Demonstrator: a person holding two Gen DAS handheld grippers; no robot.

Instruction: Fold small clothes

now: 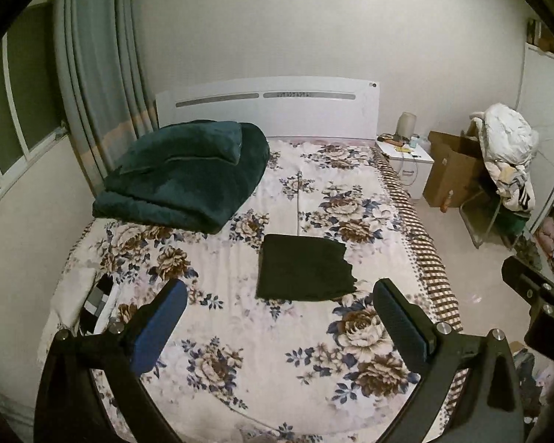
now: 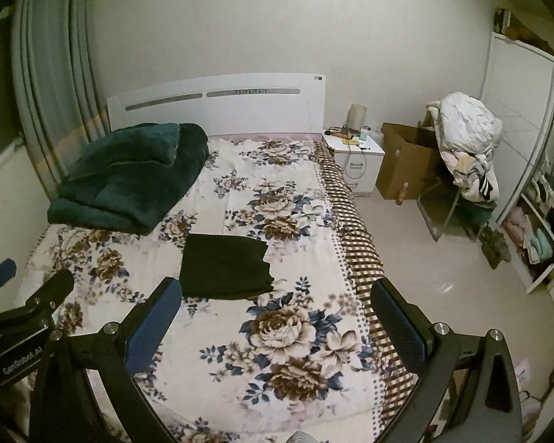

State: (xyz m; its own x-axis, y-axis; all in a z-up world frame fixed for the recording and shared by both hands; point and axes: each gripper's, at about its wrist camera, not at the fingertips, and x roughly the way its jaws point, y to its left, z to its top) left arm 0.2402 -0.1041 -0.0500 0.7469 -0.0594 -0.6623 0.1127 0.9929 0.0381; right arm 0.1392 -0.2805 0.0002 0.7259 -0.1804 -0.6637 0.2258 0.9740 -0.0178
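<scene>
1. the left gripper has its jaws spread wide with nothing between them; the right gripper is likewise spread wide and holds nothing.
2. the dark folded garment lies flat on the floral bed sheet, just beyond the left jaws and between their tips; from the right wrist view it sits beyond the left-hand finger, apart from both pads.
3. its right edge looks stepped and uneven; what kind of garment it is cannot be told.
4. containers: an open cardboard box stands on the floor far beyond the right-hand finger, beside the white nightstand; its inside is dark and its contents cannot be made out.
5. an open wardrobe at the far right holds stacked pale clothes on shelves, cut off by the frame edge.
6. a chair piled with white and striped laundry stands between the box and the wardrobe.
7. a folded teal blanket lies well beyond the left-hand finger, near the headboard.
8. small things on the nightstand are too small to tell.
9. a checked item at the bed's left edge is partly hidden behind the left-hand finger.
</scene>
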